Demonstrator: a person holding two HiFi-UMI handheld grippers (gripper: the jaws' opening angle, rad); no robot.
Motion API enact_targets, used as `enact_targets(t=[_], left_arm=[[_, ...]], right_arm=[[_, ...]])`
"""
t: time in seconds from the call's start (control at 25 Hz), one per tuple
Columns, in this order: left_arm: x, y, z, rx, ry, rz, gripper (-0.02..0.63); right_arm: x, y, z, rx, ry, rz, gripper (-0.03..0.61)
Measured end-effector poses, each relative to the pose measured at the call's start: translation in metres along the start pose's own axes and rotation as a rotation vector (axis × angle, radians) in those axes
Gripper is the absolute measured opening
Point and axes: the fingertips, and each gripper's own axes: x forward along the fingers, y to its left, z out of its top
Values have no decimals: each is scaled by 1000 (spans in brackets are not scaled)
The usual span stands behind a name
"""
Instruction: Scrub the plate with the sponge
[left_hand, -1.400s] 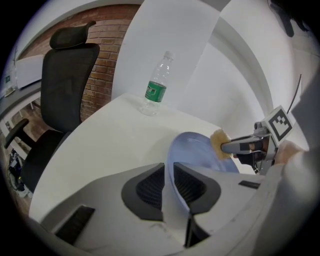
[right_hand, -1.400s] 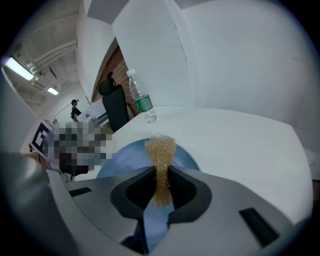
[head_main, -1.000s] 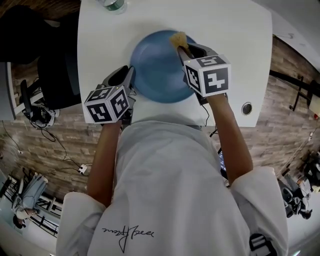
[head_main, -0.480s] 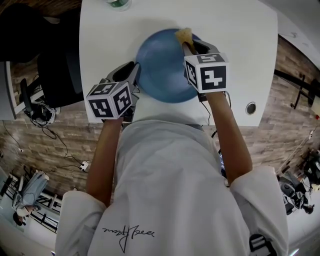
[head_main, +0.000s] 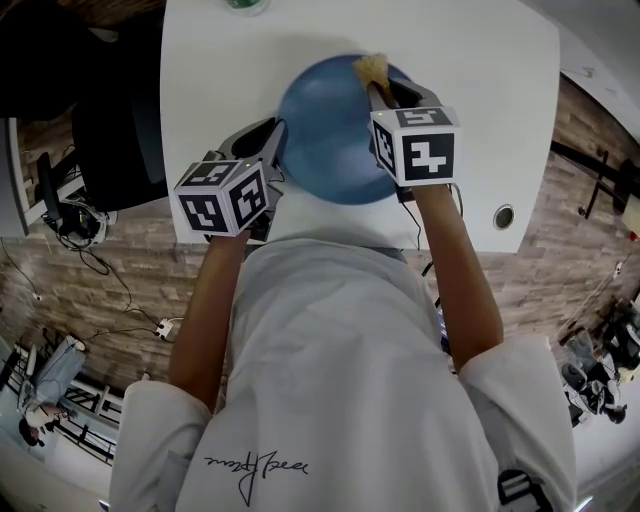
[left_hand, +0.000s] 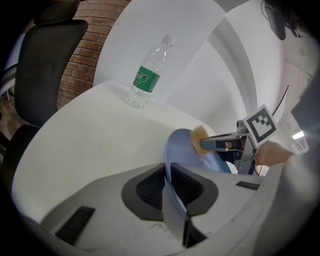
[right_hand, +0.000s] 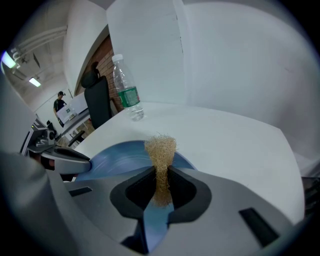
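A blue plate (head_main: 330, 135) rests on the white table (head_main: 480, 90). My left gripper (head_main: 277, 142) has just been closing and now pinches the plate's left rim (left_hand: 169, 165), which runs edge-on between its jaws (left_hand: 167, 175). My right gripper (head_main: 376, 90) is shut on a tan fibrous sponge (head_main: 369, 68), held over the plate's far right edge. In the right gripper view the sponge (right_hand: 160, 150) sticks up from between the jaws (right_hand: 160, 177), with the plate (right_hand: 115, 155) below. The left gripper view shows the sponge (left_hand: 198, 139) against the plate's inner face.
A clear water bottle with a green label (left_hand: 146, 75) stands at the far side of the table, also seen as the bottle (right_hand: 127, 95). A black office chair (head_main: 110, 140) stands left of the table. A round cable hole (head_main: 503, 216) sits near the table's front right edge.
The left gripper's jaws have closed onto the plate's left rim. The plate and both grippers have shifted slightly to the right in the head view.
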Motion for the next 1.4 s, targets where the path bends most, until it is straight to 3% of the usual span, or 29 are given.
enact_targets(t=[0.48,1.4], left_arm=[[0,5,1,-51,-17,-40,18],[0,0,0,-86,-38,-28,15]], right_arm=[[13,18,4,25,-2,9,52],[19,38,4,-51,-6,33,52]])
